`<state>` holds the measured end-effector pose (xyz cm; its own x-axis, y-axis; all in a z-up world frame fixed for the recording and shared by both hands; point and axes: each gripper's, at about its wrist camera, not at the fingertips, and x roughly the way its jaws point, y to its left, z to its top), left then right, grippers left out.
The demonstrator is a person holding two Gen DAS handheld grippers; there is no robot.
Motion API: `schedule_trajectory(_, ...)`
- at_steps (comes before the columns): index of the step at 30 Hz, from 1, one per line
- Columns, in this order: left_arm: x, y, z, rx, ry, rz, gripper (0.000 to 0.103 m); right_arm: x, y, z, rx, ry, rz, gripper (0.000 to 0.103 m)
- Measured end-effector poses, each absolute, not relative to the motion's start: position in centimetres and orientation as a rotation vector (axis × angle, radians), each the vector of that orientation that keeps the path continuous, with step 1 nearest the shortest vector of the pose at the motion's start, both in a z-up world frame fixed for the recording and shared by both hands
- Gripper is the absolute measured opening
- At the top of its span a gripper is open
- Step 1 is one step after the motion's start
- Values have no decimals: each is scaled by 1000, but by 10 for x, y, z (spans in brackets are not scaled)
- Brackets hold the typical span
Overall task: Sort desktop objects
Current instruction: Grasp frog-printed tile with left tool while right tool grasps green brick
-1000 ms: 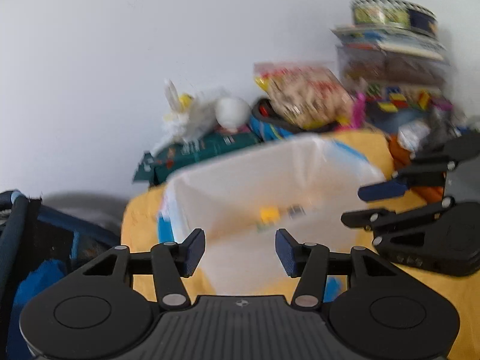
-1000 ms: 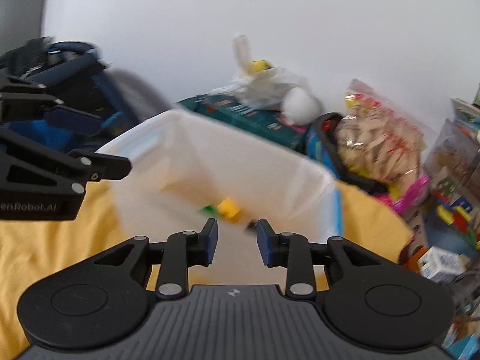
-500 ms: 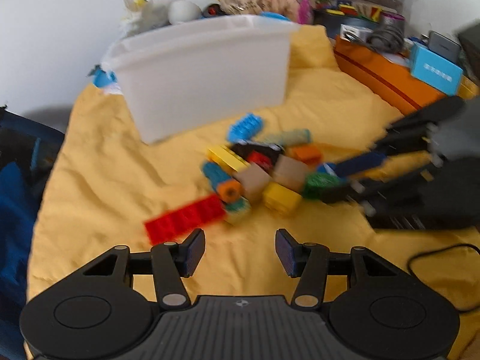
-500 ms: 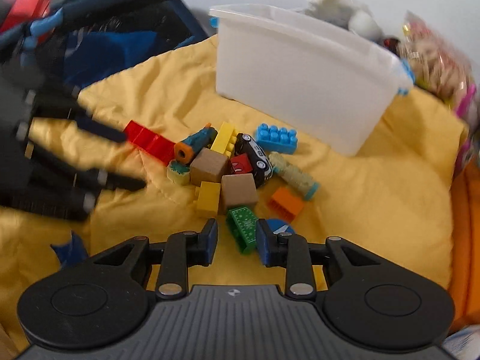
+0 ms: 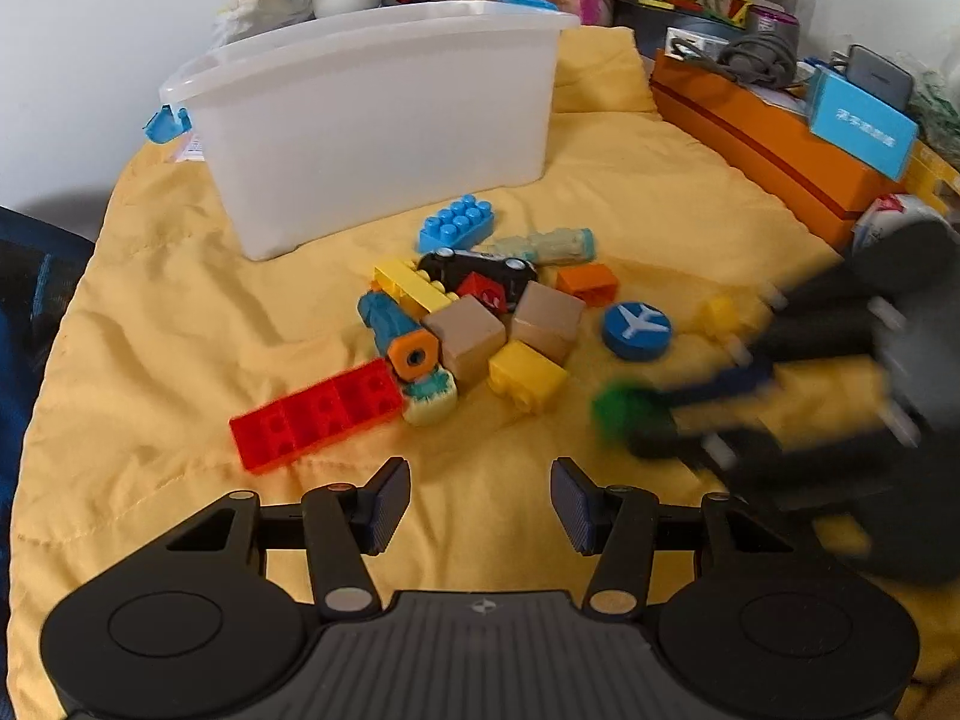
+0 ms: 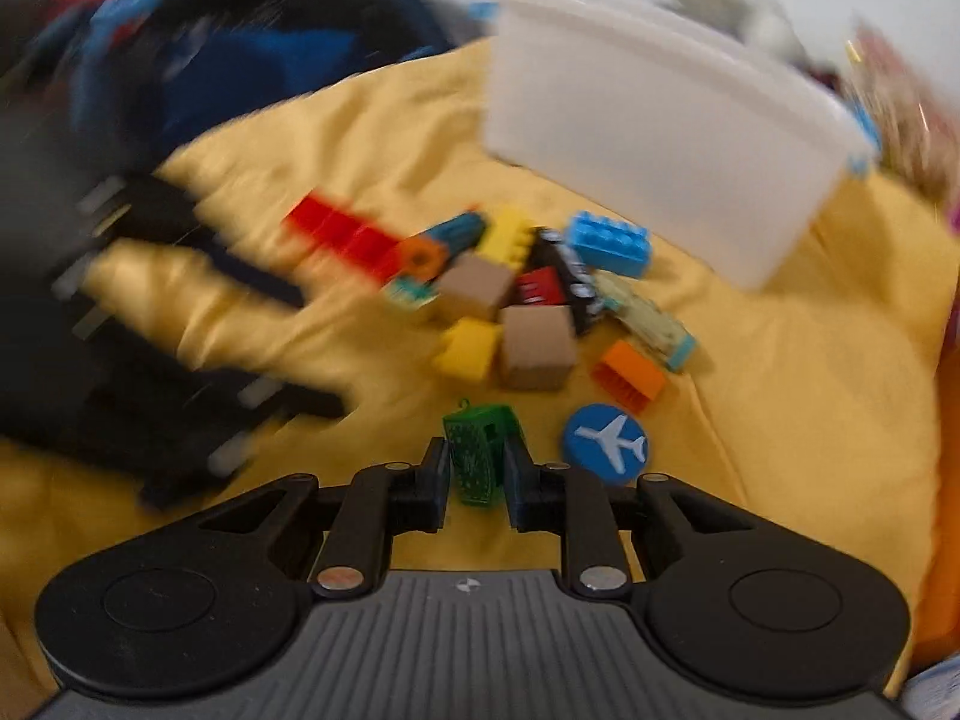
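Observation:
A pile of toy bricks lies on the yellow cloth (image 5: 180,312): a red brick (image 5: 315,420), a blue brick (image 5: 457,225), tan cubes (image 5: 471,336), a yellow brick (image 5: 527,375), an orange brick (image 5: 587,283) and a blue airplane disc (image 5: 636,327). A white plastic bin (image 5: 378,120) stands behind the pile. My left gripper (image 5: 480,507) is open and empty, just in front of the pile. My right gripper (image 6: 477,471) is shut on a green brick (image 6: 480,456), near the airplane disc (image 6: 605,443); it also shows blurred in the left wrist view (image 5: 636,420).
An orange box (image 5: 762,138) with a light blue carton (image 5: 861,126) on it runs along the right edge. Bags, a white ball and toy boxes crowd the wall behind the bin. A dark blue bag (image 6: 240,60) lies at the left.
Both grippers came down from above the bin to the pile. My right gripper closed on the green brick, which has come away from the pile. My left gripper stayed open.

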<state>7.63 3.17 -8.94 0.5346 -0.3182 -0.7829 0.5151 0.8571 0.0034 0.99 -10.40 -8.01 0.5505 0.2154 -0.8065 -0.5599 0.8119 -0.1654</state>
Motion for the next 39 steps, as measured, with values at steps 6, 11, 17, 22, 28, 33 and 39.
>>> schedule_trajectory(6, 111, 31, -100, 138, 916, -485, 55, -21, -105, -83, -461, 912, 469, 18)
schedule_trajectory(11, 129, 32, -107, 147, 894, -452, 34, -25, -111, -83, -403, 924, 429, 19)
schedule_trajectory(17, 114, 35, -102, 186, 903, -492, 33, -23, -120, -79, -361, 906, 388, 25)
schedule_trajectory(22, 72, 40, -98, 202, 936, -523, 33, -17, -117, -72, -360, 851, 417, 26)
schedule_trajectory(28, 43, 41, -99, 209, 940, -509, 34, -20, -88, -87, -684, 743, 472, 25)
schedule_trajectory(33, 39, 43, -100, 201, 940, -496, 34, -15, -71, -103, -809, 702, 535, 31)
schedule_trajectory(39, 35, 38, -102, 200, 930, -495, 34, 23, -85, -103, -697, 776, 459, 27)
